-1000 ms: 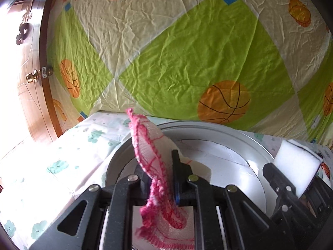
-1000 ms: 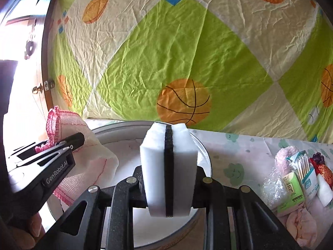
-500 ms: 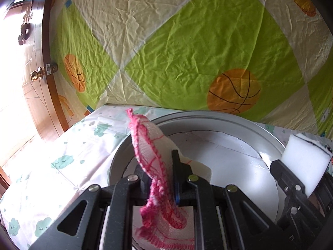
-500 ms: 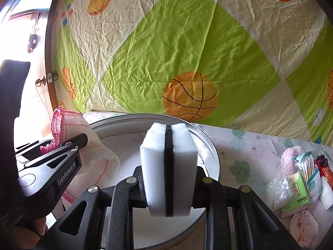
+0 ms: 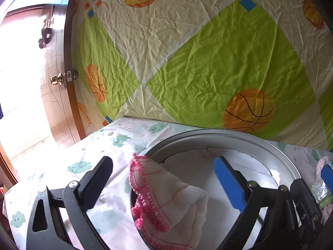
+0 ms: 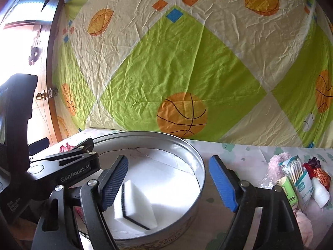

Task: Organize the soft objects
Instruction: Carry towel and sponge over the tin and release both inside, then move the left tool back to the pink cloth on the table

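Note:
My left gripper has its jaws opening wide. A white cloth with pink edging lies between them, draped over the near rim of the round metal tin, and neither pad touches it. In the right wrist view my right gripper is opening too. The white sponge with a black middle layer lies tilted on the white floor of the tin, just below the left pad and free of both. A finger of the left gripper reaches over the tin's left rim.
The table wears a cloud-print cover. Right of the tin lies a heap: a pink fluffy item, a cotton-swab packet, a green packet and a red-gold pouch. A basketball-print sheet hangs behind. A door with a brass knob stands left.
Both grippers have opened. The cloth dropped from the left jaws onto the tin's rim. The sponge fell from the right jaws onto the tin's floor.

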